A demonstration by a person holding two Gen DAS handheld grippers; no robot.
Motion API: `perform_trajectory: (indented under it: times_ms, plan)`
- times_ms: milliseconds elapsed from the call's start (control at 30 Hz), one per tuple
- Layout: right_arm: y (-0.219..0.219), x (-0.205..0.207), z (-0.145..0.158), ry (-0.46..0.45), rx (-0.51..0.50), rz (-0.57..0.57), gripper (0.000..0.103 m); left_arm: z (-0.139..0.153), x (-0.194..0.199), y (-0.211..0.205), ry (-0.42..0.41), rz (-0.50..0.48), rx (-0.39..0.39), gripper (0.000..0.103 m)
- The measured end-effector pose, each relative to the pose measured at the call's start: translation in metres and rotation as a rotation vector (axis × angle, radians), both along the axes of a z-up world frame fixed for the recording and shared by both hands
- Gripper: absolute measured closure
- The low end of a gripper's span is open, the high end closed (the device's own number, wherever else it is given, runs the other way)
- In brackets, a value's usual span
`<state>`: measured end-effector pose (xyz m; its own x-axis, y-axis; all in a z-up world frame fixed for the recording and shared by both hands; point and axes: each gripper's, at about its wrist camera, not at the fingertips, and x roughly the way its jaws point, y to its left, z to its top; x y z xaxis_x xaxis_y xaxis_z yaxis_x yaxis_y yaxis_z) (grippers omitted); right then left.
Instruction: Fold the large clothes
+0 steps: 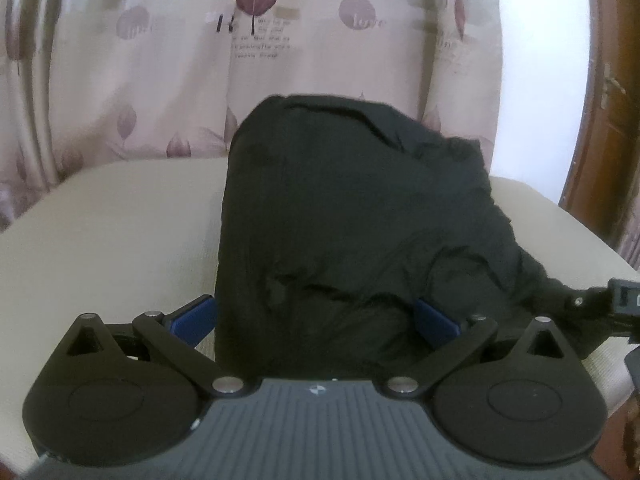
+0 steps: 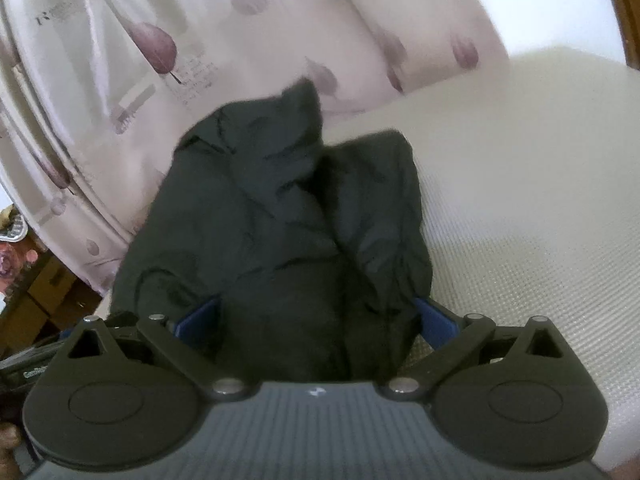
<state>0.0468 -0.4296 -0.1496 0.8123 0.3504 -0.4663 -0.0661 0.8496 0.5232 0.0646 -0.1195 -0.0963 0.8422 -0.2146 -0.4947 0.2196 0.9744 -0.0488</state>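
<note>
Blue pads [image 1: 196, 316] on my left gripper [image 1: 316, 320] stand spread wide, one at nine o'clock and one at three, with the near edge of the black garment [image 1: 340, 220] bunched between them; the cloth hides the inner faces, so I cannot tell whether they bite. My right gripper [image 2: 316, 320] shows the same: its pads [image 2: 200, 316] are spread, dark cloth [image 2: 280, 220] fills the gap, and its grip is hidden too. From there the garment heaps up toward twelve o'clock in both views, rumpled, lying on a cream textured surface [image 1: 100, 232]. Its far end reaches a pale curtain [image 1: 160, 60] printed with mauve leaves. At three o'clock in my left view, a brown wooden door [image 1: 600, 128] stands.
</note>
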Motion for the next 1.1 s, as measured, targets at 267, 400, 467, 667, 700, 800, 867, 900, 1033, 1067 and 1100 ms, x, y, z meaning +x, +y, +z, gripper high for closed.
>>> perform_trajectory:
  times_ms: [267, 400, 467, 667, 700, 800, 867, 900, 1033, 1067, 1100]
  plan:
    - [0.006, 0.008, -0.013, 0.040, -0.016, 0.076, 0.000, -0.015, 0.019, 0.013, 0.081, -0.034, -0.043, 0.000]
    - [-0.009, 0.000, 0.014, -0.041, -0.061, 0.044, 0.000, -0.012, 0.017, 0.017, 0.064, -0.048, -0.044, 0.000]
    - [-0.017, -0.001, 0.035, -0.106, -0.057, 0.025, 0.000, -0.008, 0.011, 0.015, 0.038, -0.048, -0.015, 0.000]
    - [-0.008, 0.058, 0.090, -0.174, -0.131, 0.091, 0.000, 0.004, -0.001, 0.002, -0.036, -0.040, 0.058, 0.000]
    - [-0.007, 0.077, 0.091, -0.147, -0.123, 0.091, 0.000, 0.004, -0.001, 0.000, -0.032, -0.043, 0.058, 0.000]
    - [-0.002, 0.131, 0.084, -0.059, -0.115, 0.087, 0.000, 0.001, 0.002, -0.001, 0.008, -0.043, 0.041, 0.000]
    - [0.009, 0.157, 0.075, -0.026, -0.133, 0.147, 0.013, 0.000, 0.003, 0.002, 0.027, -0.038, 0.007, 0.000]
    - [0.016, 0.163, 0.074, -0.019, -0.152, 0.179, 0.064, -0.001, 0.004, 0.003, 0.028, -0.037, 0.002, 0.000]
    - [0.028, 0.129, 0.098, -0.201, -0.297, 0.224, 0.089, 0.000, 0.003, 0.006, 0.033, -0.036, -0.005, 0.000]
    - [0.021, 0.116, 0.102, -0.240, -0.315, 0.201, 0.089, 0.000, 0.002, 0.006, 0.036, -0.040, -0.008, 0.000]
    - [0.016, 0.107, 0.102, -0.262, -0.352, 0.180, 0.089, -0.001, 0.004, 0.005, 0.048, -0.046, -0.015, 0.000]
